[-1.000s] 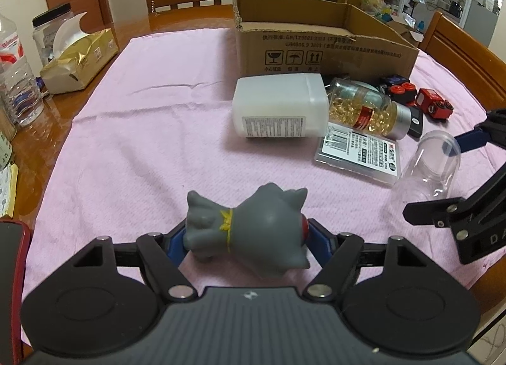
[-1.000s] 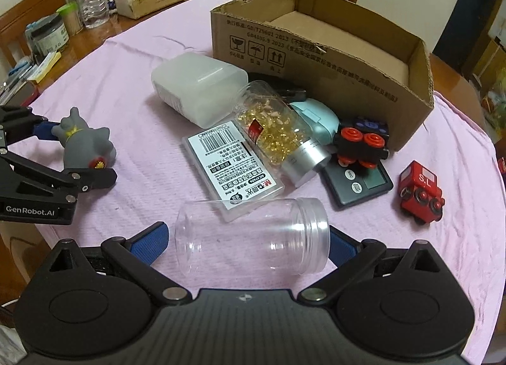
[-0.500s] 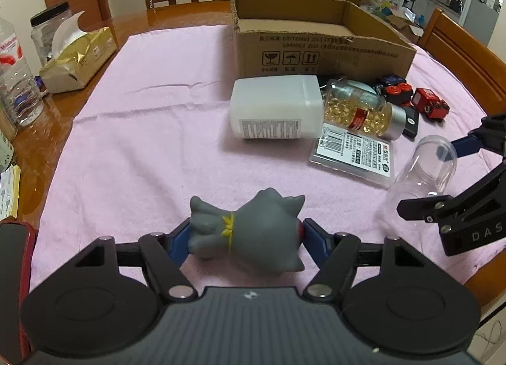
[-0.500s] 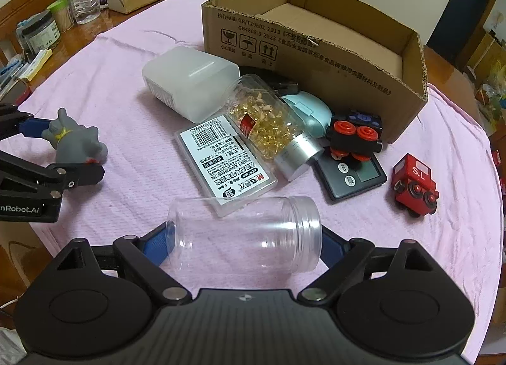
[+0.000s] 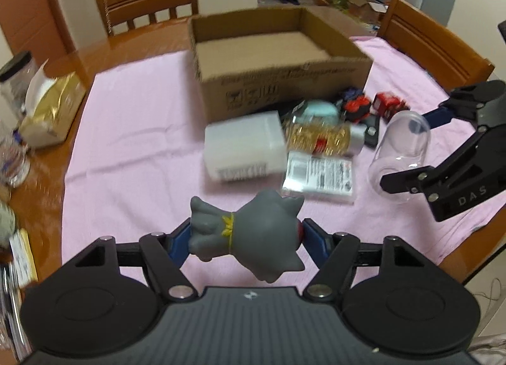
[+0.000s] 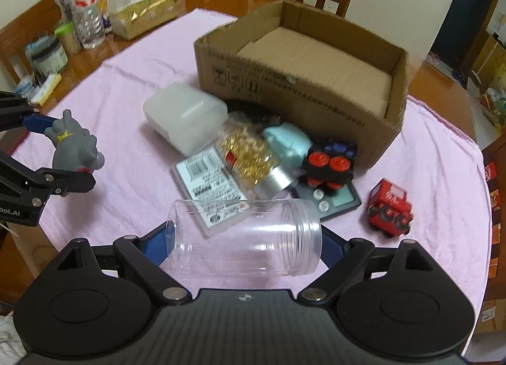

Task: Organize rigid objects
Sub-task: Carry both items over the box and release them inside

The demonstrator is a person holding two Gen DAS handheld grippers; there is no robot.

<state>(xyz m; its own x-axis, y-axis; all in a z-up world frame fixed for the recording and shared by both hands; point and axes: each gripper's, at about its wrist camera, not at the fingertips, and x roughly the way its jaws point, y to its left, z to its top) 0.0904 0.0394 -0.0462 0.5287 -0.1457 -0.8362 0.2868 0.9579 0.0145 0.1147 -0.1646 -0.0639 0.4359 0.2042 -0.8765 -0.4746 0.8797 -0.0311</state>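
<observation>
My left tongs (image 5: 246,235) pinch the squishy toy (image 5: 249,235) sideways, right tongs (image 6: 245,238) clamp the light, slick jar (image 6: 245,237) end-to-end.

Blurred by motion: print on the cardboard box (image 5: 278,77), label on the white tub (image 5: 243,150). Half hidden behind the pill jar (image 6: 249,156): the mint-green thing (image 6: 289,142). Cut off at the edge: clutter by the tissue box (image 5: 47,112). Too fuzzy to read: card (image 5: 319,175).
</observation>
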